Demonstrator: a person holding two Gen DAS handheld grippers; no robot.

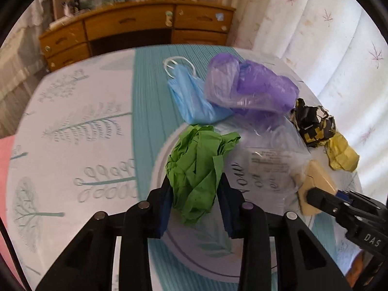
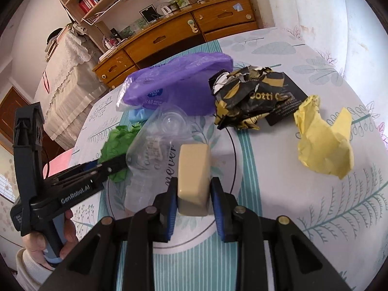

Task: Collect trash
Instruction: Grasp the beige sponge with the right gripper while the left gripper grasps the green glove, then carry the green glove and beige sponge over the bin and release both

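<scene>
Left gripper [image 1: 195, 191] pinching green paper wad [image 1: 196, 169]: light, soft, crushing easily. Right gripper [image 2: 192, 194] clamping beige block [image 2: 193, 177] sides: stiff, smooth, possibly slipping.

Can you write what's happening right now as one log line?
left gripper: shut on green paper wad | right gripper: shut on beige block | rest of trash: on table
</scene>
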